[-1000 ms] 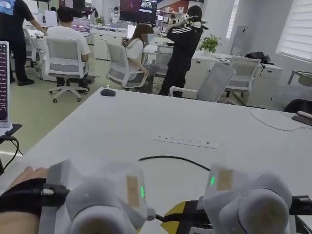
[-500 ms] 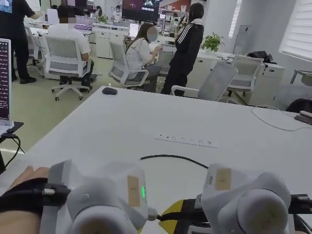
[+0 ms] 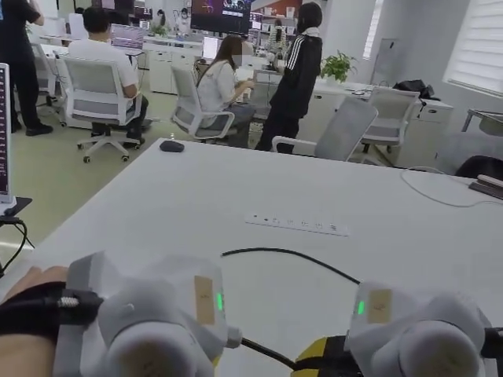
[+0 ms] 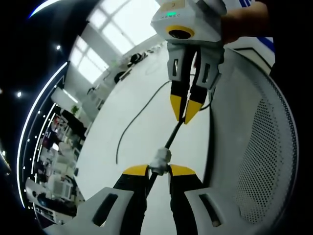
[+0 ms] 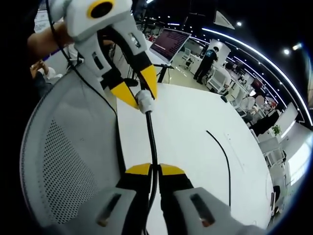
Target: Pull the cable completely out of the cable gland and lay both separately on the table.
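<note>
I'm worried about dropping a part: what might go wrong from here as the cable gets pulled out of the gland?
1. The gland sits right at the tips of the left tool. A hard tug by the right tool on the cable may pop it loose.
2. Both tools work at the edge of the table, beside a mesh chair, so a dropped gland might fall off the table.

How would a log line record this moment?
left tool: shut on gland | right tool: shut on cable | cable not yet out
</note>
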{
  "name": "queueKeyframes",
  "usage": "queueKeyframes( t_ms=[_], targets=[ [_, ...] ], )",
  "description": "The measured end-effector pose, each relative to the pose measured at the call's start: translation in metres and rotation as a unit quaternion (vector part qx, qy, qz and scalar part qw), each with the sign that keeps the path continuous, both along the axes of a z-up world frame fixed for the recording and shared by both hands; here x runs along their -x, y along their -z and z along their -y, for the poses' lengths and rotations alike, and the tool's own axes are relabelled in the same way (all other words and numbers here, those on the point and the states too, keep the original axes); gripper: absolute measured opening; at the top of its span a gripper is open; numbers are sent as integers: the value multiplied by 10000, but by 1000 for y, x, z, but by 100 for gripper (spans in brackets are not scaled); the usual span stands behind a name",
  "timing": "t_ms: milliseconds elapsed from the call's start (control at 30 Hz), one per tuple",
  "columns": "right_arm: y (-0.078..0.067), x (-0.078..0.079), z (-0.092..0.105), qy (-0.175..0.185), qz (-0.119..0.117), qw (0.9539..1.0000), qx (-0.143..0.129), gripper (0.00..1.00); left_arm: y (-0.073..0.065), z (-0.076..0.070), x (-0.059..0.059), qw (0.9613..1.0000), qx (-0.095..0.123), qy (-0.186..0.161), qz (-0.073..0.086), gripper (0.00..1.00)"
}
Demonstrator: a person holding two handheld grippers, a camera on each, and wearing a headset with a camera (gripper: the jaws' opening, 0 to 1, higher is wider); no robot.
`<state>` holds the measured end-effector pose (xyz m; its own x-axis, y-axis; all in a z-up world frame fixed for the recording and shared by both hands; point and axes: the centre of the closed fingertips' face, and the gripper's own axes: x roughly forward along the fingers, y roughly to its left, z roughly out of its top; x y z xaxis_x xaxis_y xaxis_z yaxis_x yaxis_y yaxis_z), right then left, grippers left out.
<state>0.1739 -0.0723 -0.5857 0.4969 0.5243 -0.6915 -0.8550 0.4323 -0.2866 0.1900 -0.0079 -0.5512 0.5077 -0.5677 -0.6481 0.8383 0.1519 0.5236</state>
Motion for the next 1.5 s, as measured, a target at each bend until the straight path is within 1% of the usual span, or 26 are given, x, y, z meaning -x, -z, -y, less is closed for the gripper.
queueKeyframes(
  t_ms=[200, 267, 333, 367, 400, 433, 533, 600, 667, 700, 767, 800, 867, 1000, 1200, 1333, 1400, 1500],
  targets=[
    [2, 2, 0, 4, -47, 10000, 11, 4, -1, 0, 2, 10000, 13, 6, 5, 17],
    [3, 3, -2, -45, -78, 9999, 57, 4, -2, 0, 3, 10000, 38, 15, 13, 17],
    [4, 3, -4, -72, -94, 9999, 115, 4, -3, 0, 3, 10000, 39, 8, 58, 17],
    [2, 1, -5, -26, -37, 9999, 124, 9, -4, -1, 3, 10000, 18, 7, 86, 17],
    [-1, 0, -8, 7, 10, 10000, 70, 13, -4, -1, 3, 10000, 16, 8, 84, 16],
    [-5, 0, -16, -49, 28, 10000, -40, 16, -3, 0, 3, 10000, 14, 8, 70, 16],
    [-15, -1, -33, -170, 128, 9993, -291, 14, -4, 2, 4, 10000, 7, 40, 79, 16],
    [-20, -2, -43, -252, 176, 9986, -435, 14, -5, 3, 4, 10000, 8, 50, 81, 16],
    [-20, -2, -51, -338, 167, 9984, -426, 13, -5, 4, 5, 9999, -24, 84, 99, 16],
    [-21, -4, -53, -374, 233, 9982, -403, 12, -5, 4, 5, 9999, -36, 105, 107, 16],
    [-24, -4, -53, -415, 311, 9978, -419, 3, -6, 4, 6, 9999, -29, 111, 105, 16],
    [-25, -3, -54, -486, 297, 9974, -442, 4, -6, 4, 7, 9999, -34, 117, 107, 17],
    [-26, -2, -51, -498, 257, 9973, -474, 3, -6, 4, 8, 9999, 15, 114, 56, 17],
    [-25, -1, -49, -511, 244, 9972, -494, 3, -6, 6, 9, 9999, 53, 135, 46, 17],
    [-22, -1, -45, -449, 213, 9976, -480, 3, -6, 8, 9, 9998, 50, 166, 41, 16],
    [-22, 0, -41, -418, 204, 9977, -483, 3, -7, 9, 9, 9998, 85, 174, 31, 16],
    [-20, -1, -37, -373, 196, 9981, -457, 3, -7, 8, 7, 9998, 77, 157, 63, 16],
    [-19, -2, -34, -327, 180, 9983, -448, 3, -8, 7, 6, 9998, 99, 144, 55, 16]
  ],
)
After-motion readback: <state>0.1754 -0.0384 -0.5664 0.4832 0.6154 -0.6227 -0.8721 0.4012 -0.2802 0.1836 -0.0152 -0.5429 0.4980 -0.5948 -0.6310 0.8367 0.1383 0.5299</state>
